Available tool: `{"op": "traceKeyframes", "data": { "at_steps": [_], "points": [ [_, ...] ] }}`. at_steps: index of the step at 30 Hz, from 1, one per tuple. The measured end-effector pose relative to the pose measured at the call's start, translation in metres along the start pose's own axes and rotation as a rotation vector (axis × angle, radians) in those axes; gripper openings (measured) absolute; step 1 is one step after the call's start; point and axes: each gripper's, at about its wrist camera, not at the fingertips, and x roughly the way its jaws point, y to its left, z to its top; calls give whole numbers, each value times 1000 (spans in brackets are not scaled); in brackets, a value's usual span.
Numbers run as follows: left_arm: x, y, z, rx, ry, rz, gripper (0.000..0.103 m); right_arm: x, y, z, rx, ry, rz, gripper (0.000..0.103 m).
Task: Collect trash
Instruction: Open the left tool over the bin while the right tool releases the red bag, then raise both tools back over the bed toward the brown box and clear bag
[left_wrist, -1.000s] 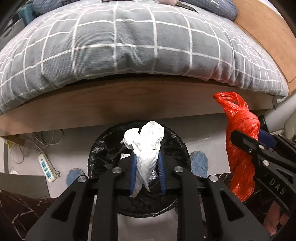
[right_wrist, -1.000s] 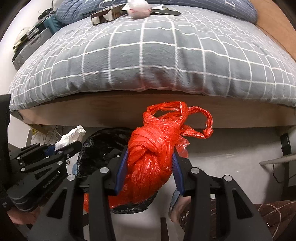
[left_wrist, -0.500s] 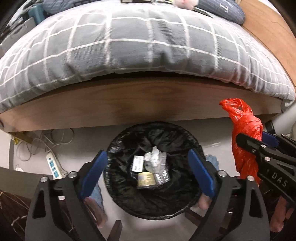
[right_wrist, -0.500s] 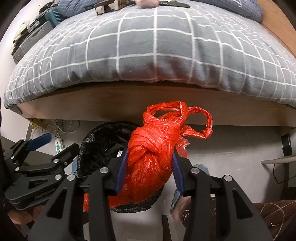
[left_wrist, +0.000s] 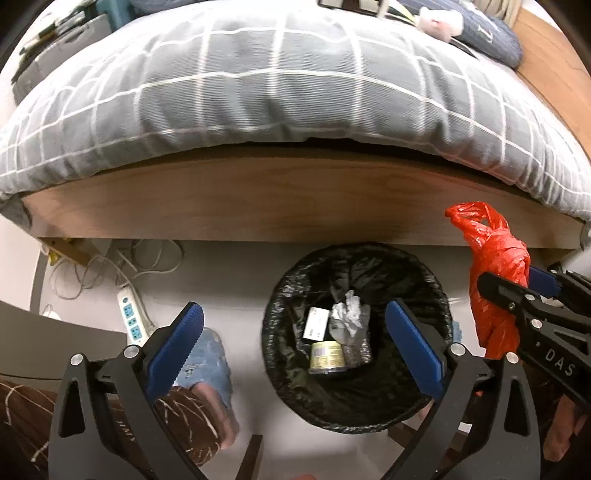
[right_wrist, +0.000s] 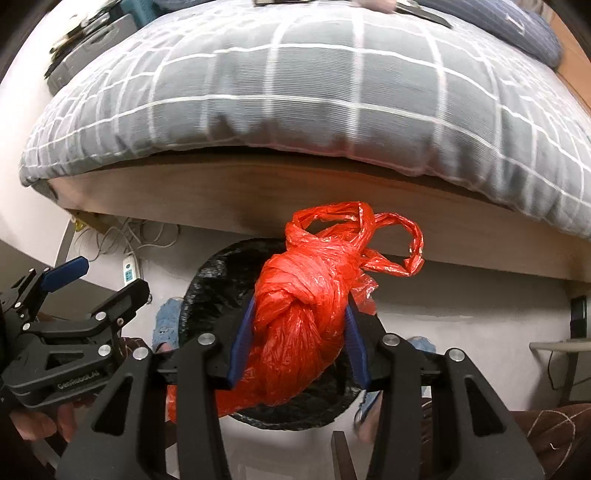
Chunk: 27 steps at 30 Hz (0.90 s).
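Black-lined waste bin (left_wrist: 356, 369) stands on the floor just before the bed frame (left_wrist: 295, 199). Inside it: crumpled white tissue (left_wrist: 349, 314), a white label slip (left_wrist: 316, 324), and a small round tin (left_wrist: 328, 357) with yellowish label, print unreadable. Left gripper (left_wrist: 295, 354): fingers wide apart and opening, nothing between them. Right gripper (right_wrist: 297, 339): fingers clamped on knotted red plastic bag (right_wrist: 306, 317) above the bin, jaws easing open. "DAS" is readable on the right gripper's body. White power strip (left_wrist: 131, 317) at floor left.
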Motion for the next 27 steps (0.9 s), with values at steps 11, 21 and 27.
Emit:
{"op": "traceKeyframes", "data": {
  "at_steps": [11, 21, 27],
  "points": [
    [-11, 10, 7, -10, -28, 19, 97, -4, 8, 1, -11, -41, -25, 76],
    [-31, 7, 20, -2, -75, 15, 97, -40, -9, 8, 1, -154, -69, 95],
    [-54, -2, 36, 13, -132, -1, 97, -70, -14, 19, 0, -240, -104, 95]
  ]
}}
